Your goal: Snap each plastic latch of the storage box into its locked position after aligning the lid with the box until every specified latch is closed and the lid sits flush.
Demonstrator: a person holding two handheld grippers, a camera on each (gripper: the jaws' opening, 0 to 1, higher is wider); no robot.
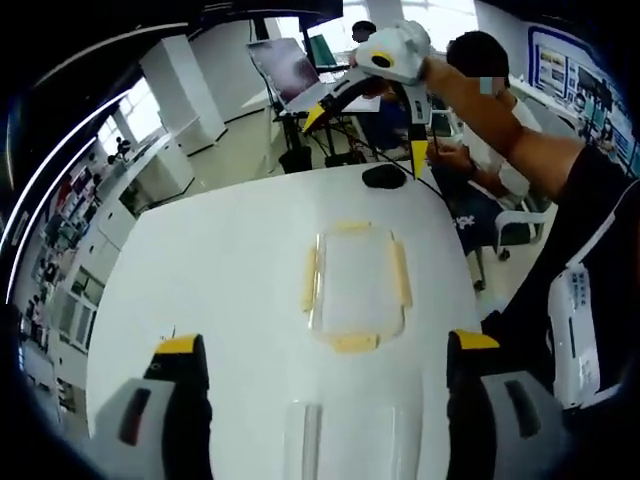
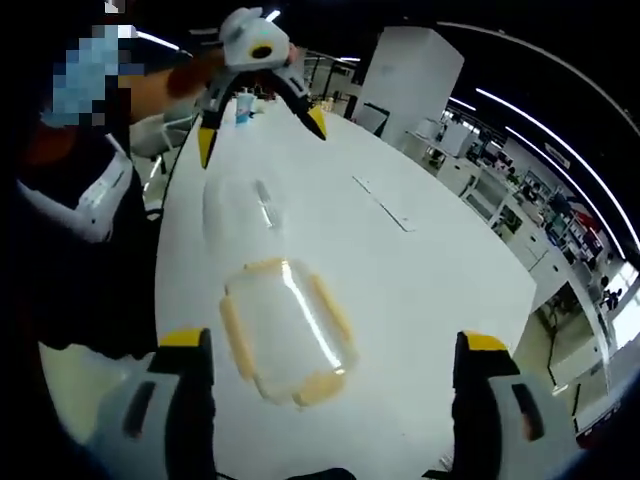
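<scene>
In the left gripper view my left gripper (image 1: 325, 350) has its jaws spread wide apart at the bottom of the frame, holding nothing. Between and just beyond them, at frame centre, the clear storage box (image 1: 355, 292) with its yellow latches (image 1: 401, 274) lies flat on the white table (image 1: 220, 260). A second clear piece, which I take for the lid (image 1: 350, 440), sits at the bottom centre, between the jaws and apart from the box. At the upper right, the right gripper (image 1: 365, 110) is held above the table's far edge, its yellow-tipped jaws spread open and empty.

In the right gripper view my right gripper (image 2: 330, 350) likewise stands open, with the box (image 2: 285, 330) at lower centre between its jaws. The lid (image 2: 245, 205) lies farther up the table (image 2: 420, 280), and the left gripper (image 2: 262, 118) hovers open at the upper left. A seated person (image 1: 480, 90) shows at the upper right of the left gripper view.
</scene>
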